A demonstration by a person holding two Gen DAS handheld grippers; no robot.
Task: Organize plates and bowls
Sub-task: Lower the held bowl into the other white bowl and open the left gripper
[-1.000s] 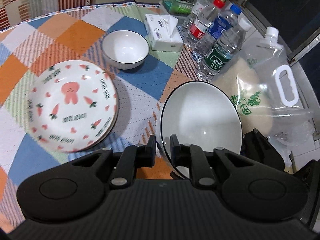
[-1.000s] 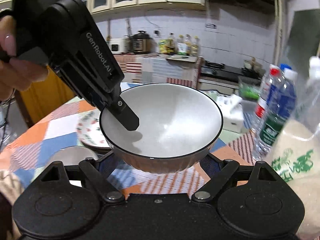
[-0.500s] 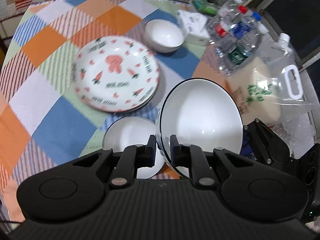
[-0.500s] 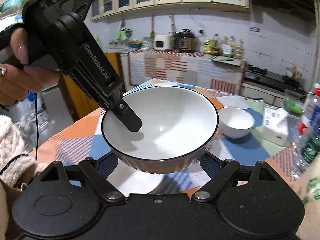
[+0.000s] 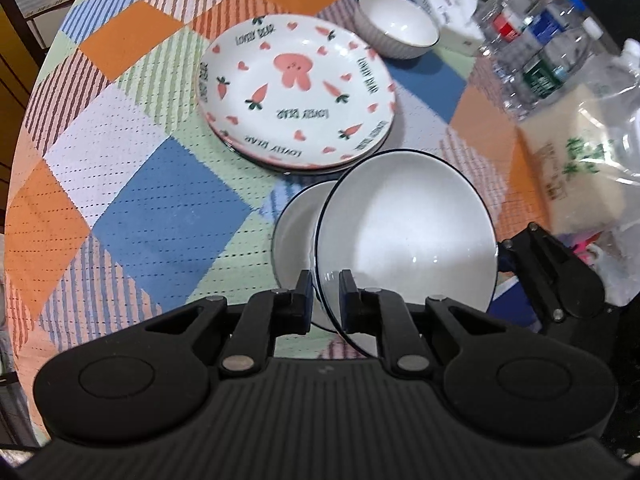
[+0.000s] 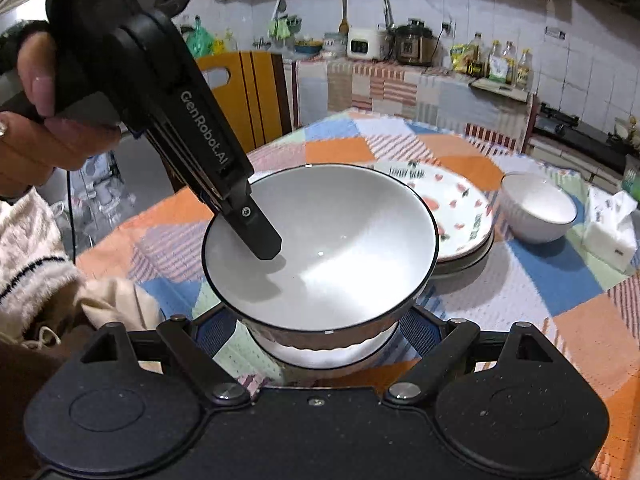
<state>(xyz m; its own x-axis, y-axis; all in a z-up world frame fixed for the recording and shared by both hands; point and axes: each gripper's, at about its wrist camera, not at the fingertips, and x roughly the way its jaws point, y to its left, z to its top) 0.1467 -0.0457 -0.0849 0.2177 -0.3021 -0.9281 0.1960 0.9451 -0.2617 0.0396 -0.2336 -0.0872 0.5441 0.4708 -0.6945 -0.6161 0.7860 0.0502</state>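
Note:
My left gripper (image 5: 325,292) is shut on the rim of a large white bowl with a dark rim (image 5: 408,248), held tilted in the air. Right under it a second white bowl (image 5: 296,228) stands on the table. In the right wrist view the held bowl (image 6: 332,248) fills the middle, with a left finger (image 6: 256,236) inside its rim and the lower bowl (image 6: 320,354) showing beneath. My right gripper's arms spread wide below the bowl; its fingertips are hidden. A carrot-and-rabbit plate stack (image 5: 296,92) and a small white bowl (image 5: 398,26) stand farther back.
The round table has a checked cloth (image 5: 132,184). A tissue pack (image 5: 448,8), several water bottles (image 5: 540,52) and a bag of rice (image 5: 580,160) crowd the right side. A wooden chair (image 6: 248,96) stands beyond the table's far edge.
The held bowl has been carried left across the table, from beside the rice bag to above the second white bowl, and now hangs lower over it.

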